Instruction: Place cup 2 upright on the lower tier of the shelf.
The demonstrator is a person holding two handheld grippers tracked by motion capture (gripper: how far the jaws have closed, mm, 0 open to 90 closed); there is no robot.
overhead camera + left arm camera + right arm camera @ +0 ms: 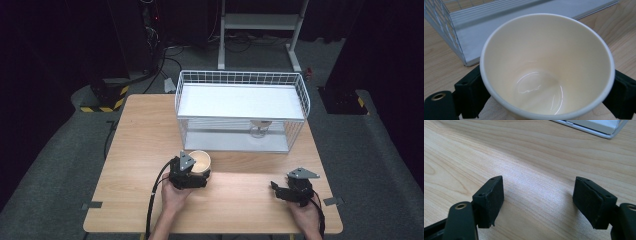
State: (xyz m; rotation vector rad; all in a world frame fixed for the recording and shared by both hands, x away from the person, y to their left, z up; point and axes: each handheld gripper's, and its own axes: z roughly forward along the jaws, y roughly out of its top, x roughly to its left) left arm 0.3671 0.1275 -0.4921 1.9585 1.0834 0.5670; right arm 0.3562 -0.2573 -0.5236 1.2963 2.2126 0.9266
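The left gripper has its two black jaws set on either side of a cream paper cup, one jaw against each side of the cup wall. In the left gripper view the cup stands upright between the jaws, its open mouth facing the camera, its white rim rounded and its glossy inside bare. The cup stands on the wooden table, near the middle of the table's near half and just in front of a white wire rack.

The right gripper has its jaws spread wide with nothing between them. In the right gripper view the right gripper hangs low over bare wood grain, with black pads facing each other across an open gap. It is well apart from the cup, toward the near right part of the table.

A person's left hand and right hand hold the grippers from the near edge. A black cable trails from the left gripper off the near edge.

The wire rack has a white upper shelf and a lower shelf. On the lower shelf, toward the right, a small pale object stands behind the wire front; I cannot tell what it is. Dark floor, cables and a white metal stand lie beyond the table.
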